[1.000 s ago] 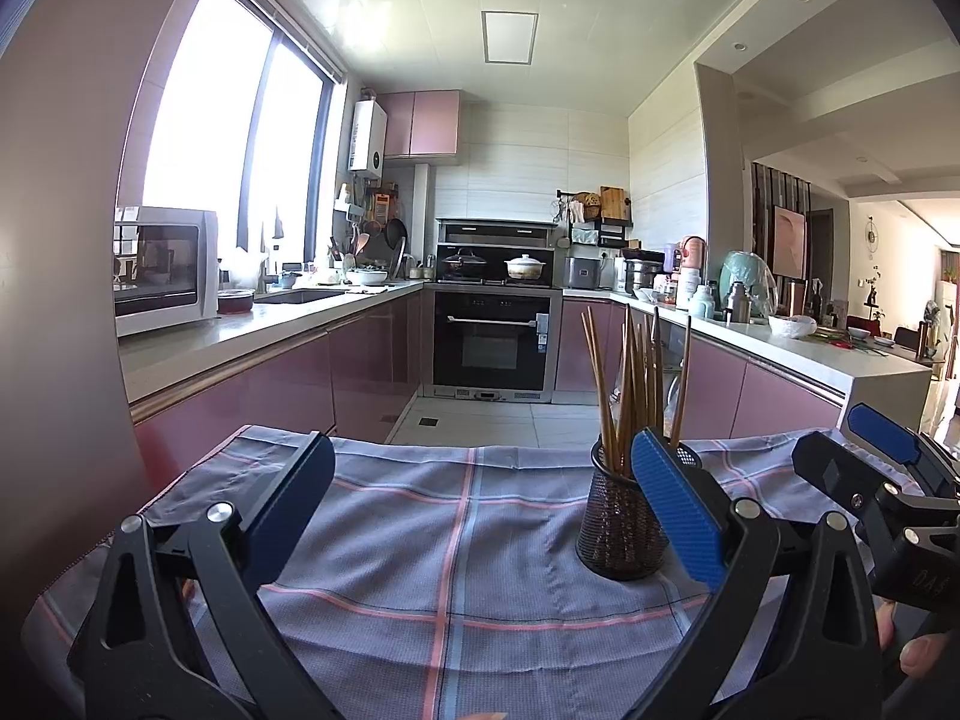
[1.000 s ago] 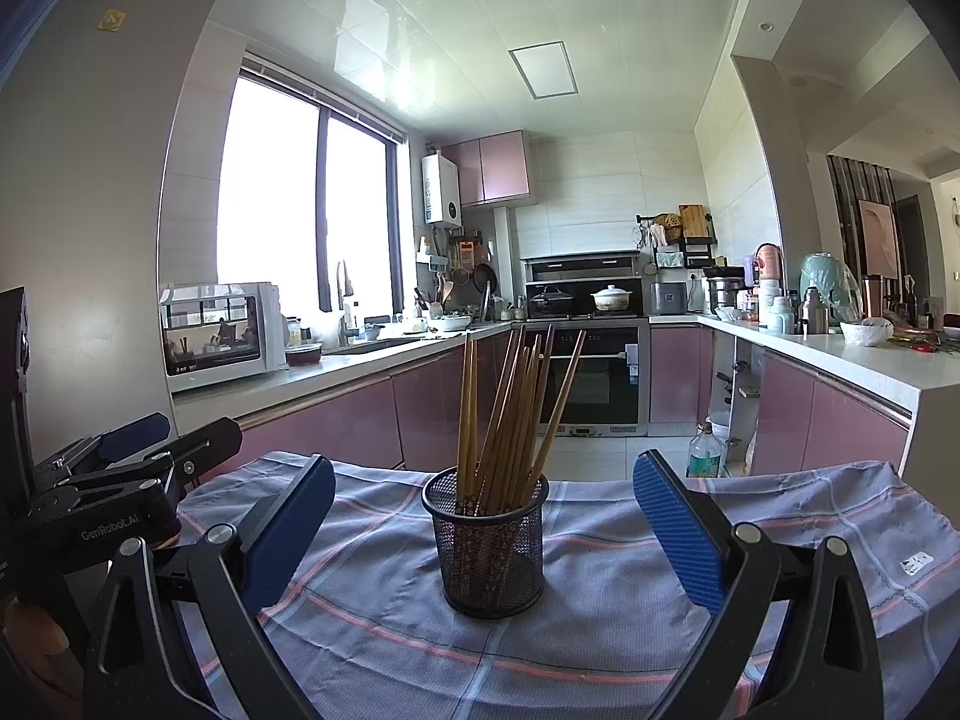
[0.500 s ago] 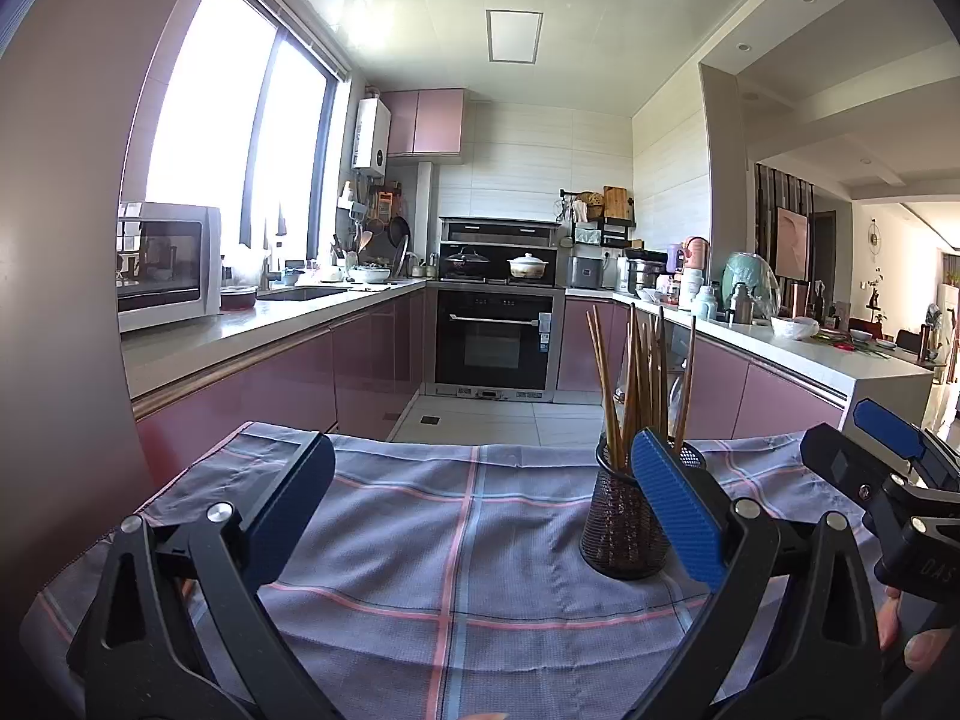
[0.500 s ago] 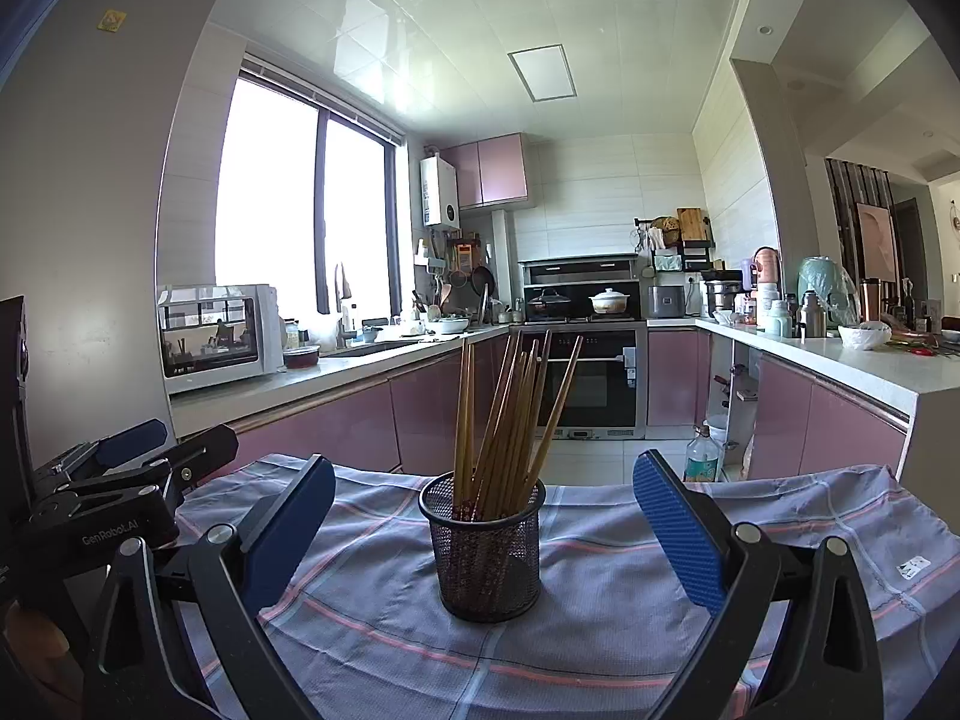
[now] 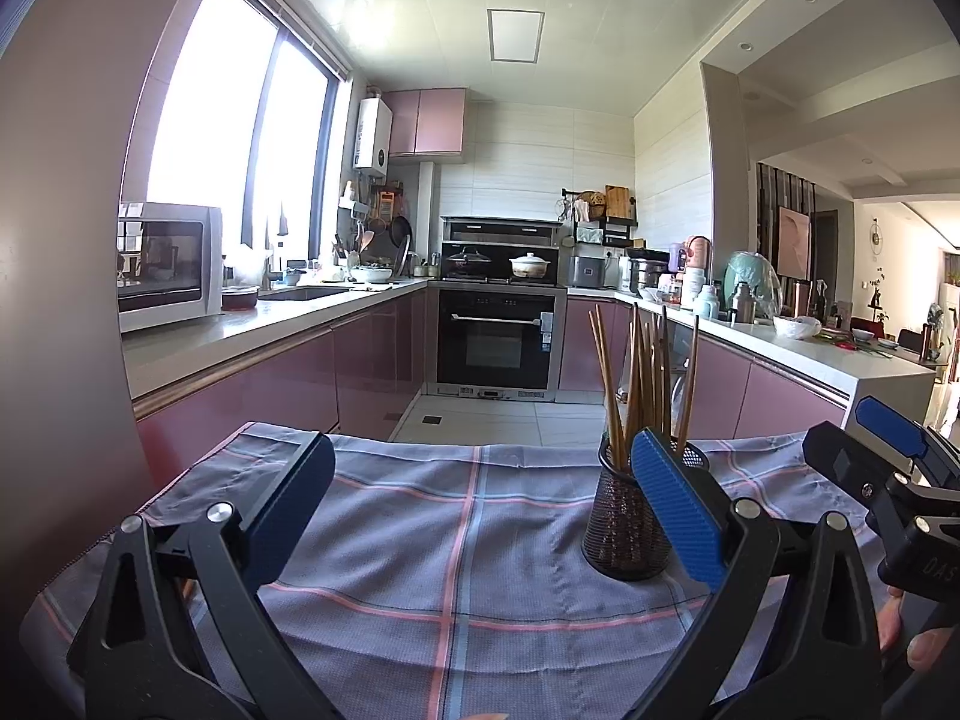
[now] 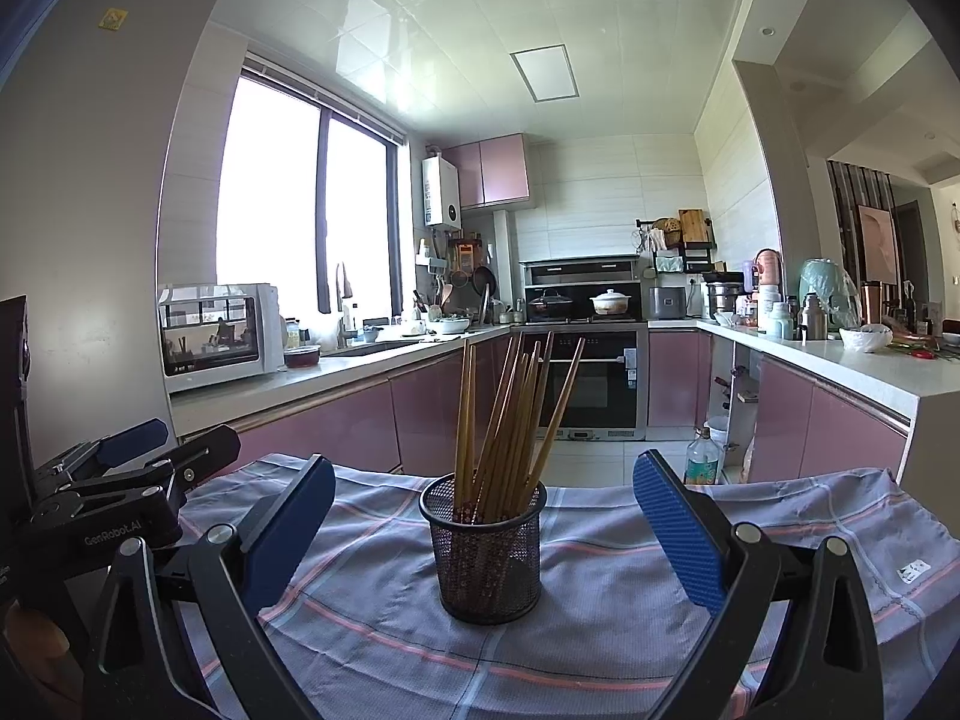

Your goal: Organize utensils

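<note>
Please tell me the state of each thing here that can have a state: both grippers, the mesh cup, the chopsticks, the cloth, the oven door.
left gripper: open, holding nothing.
right gripper: open, holding nothing, cup in line between its fingers.
mesh cup: upright on the cloth.
chopsticks: standing in the cup, leaning.
cloth: spread flat.
oven door: closed.

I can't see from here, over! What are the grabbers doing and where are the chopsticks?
Left gripper open, empty. Right gripper open, empty. Chopsticks upright in mesh cup on checked cloth. Nothing in the way.
</note>
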Demonstrator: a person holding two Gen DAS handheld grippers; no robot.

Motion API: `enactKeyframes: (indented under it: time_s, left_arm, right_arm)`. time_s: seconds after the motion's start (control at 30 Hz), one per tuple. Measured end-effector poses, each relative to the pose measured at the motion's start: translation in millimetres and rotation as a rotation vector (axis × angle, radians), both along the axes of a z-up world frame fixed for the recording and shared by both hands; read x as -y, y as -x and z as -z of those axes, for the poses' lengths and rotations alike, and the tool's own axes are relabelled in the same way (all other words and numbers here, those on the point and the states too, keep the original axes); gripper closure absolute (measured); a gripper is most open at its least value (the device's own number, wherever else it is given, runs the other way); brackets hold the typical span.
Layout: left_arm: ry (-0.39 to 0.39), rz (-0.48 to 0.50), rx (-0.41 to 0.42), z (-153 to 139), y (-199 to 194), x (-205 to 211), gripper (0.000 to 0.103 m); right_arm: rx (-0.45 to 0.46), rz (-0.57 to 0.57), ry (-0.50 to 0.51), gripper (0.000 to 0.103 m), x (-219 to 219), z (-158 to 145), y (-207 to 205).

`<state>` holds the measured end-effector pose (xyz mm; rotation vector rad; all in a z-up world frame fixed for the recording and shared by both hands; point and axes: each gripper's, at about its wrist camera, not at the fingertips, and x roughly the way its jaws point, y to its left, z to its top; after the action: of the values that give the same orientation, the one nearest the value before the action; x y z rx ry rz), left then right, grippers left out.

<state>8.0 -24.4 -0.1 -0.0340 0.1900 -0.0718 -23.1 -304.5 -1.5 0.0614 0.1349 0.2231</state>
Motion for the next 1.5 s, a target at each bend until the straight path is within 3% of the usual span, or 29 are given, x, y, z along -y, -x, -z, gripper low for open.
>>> enactKeyframes:
  time_s: [1.5]
  left_arm:
    - [0.000, -0.001, -0.006, 2.5, -3.2, -1.8, 0.006]
  right_arm:
    - [0.004, 0.003, -0.003, 0.007, 0.8, -1.1, -2.4]
